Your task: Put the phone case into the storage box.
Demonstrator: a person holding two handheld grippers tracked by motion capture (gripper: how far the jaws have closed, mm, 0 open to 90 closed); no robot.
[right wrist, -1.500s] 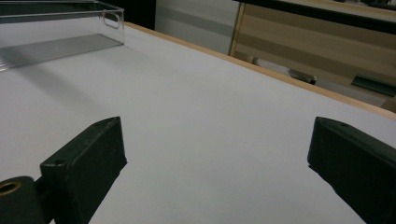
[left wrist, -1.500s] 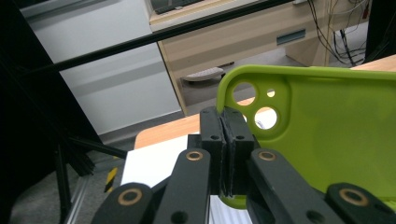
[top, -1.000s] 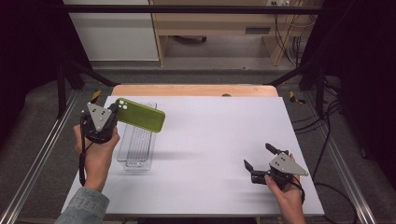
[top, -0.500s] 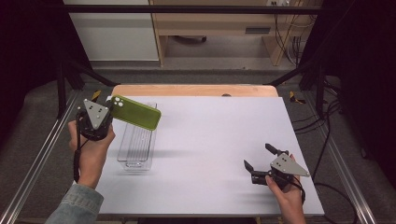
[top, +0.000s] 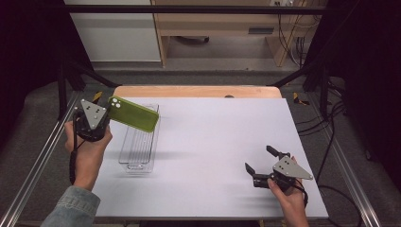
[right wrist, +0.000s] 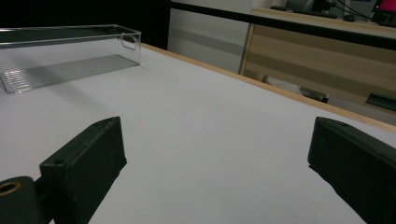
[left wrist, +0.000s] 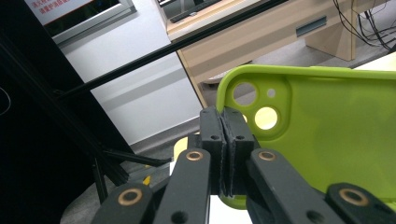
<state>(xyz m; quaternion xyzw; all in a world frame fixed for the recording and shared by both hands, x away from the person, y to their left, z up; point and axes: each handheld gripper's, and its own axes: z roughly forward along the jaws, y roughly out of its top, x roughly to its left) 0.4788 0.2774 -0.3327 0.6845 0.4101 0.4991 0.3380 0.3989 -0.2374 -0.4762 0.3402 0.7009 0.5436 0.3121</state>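
Left gripper [top: 109,111]: I see it raised at the table's left edge, jaws clamped on the rim of the phone case

Phone case [top: 134,113]: green, camera holes at the gripped end [left wrist: 322,135], held tilted in the air over the far end of the bin

Bin [top: 138,144]: clear plastic, long, on the left part of the white table [top: 217,142]

Right gripper [top: 260,161]: I see it low at the near right of the table, jaws spread wide, nothing between them [right wrist: 215,163]; well apart from the bin [right wrist: 70,51]
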